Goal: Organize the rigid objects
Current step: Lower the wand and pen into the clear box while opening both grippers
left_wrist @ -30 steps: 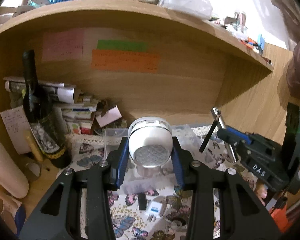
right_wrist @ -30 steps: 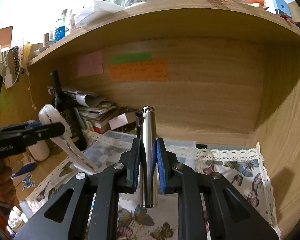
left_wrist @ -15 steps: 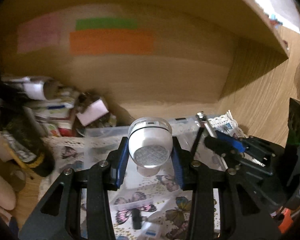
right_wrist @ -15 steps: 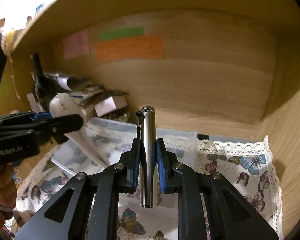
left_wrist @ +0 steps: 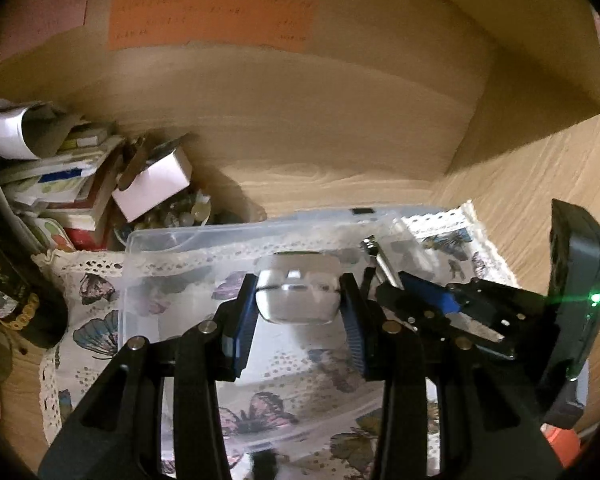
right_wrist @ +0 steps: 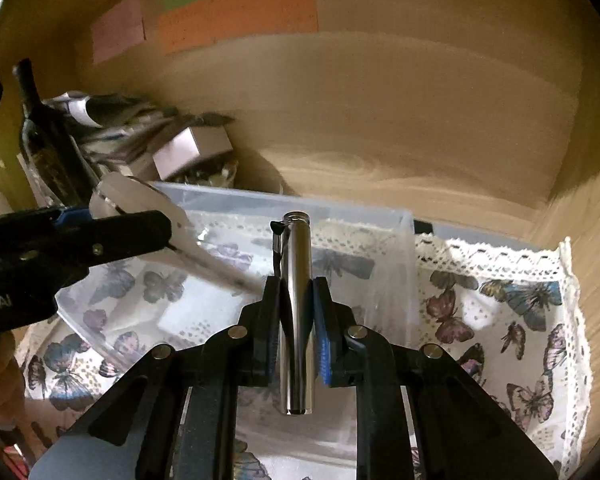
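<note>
Our left gripper (left_wrist: pixel 298 312) is clamped on a white handheld device (left_wrist: pixel 298 298), our right gripper (right_wrist: pixel 296 320) on a steel pen (right_wrist: pixel 296 308) whose long axis runs near to far. Both hang above the clear plastic bin (right_wrist: pixel 396 240), which lies directly below and ahead of them.

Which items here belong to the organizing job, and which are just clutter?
In play: white handheld device in left gripper; metal pen in right gripper; clear bin.
Lying about: wine bottle, paper pile, sticky notes.
</note>
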Demonstrator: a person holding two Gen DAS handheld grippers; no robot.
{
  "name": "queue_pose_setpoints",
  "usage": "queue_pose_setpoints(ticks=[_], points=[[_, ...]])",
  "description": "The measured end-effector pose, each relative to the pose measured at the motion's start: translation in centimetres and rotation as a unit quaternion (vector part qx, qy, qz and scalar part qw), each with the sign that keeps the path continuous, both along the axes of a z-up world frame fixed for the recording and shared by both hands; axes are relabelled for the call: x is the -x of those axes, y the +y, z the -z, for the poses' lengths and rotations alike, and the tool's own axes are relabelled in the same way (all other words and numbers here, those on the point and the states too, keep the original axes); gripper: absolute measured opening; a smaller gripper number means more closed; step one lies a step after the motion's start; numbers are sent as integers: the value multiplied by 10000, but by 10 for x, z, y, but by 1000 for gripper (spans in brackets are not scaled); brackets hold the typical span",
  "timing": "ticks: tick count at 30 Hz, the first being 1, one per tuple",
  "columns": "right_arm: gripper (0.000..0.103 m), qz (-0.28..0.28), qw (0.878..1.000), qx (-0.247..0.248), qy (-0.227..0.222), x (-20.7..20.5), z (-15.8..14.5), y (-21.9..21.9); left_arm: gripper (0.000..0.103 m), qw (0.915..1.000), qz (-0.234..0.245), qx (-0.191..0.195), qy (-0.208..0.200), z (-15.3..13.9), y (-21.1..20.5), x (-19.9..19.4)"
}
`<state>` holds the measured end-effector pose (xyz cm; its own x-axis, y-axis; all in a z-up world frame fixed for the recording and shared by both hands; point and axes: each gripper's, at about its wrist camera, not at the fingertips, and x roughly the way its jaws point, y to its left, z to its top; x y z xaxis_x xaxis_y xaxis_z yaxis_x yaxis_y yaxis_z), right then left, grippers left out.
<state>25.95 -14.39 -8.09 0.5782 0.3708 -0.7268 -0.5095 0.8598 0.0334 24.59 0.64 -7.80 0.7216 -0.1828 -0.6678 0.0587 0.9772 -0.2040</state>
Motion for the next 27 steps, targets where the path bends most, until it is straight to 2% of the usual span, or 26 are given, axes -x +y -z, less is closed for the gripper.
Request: queue_pose_setpoints(ticks=[3,10,15,21,25,27], points=[[14,-40,9999,69,105,-2,6,3,40,9997,-32,0,235,13,5,-7],[15,-192,9992,214,281,-4,16,13,42,9990,-12,-175,410,26,9,-2],[15,-250,9991,225,250,-1,13,13,44,9971,-103,-285,704,39,15,1],[15,-333,9993,156,16,11,-7,8,46,9967,-179,-608,500,27,11,15],[16,-353,9992,87,-194,22,-24,5,59,9965,-278,-770,139,6,8,33],[17,-369,9989,27,-285,29,-32,3,61,9958,-321,-861,-19,-4,7,41]])
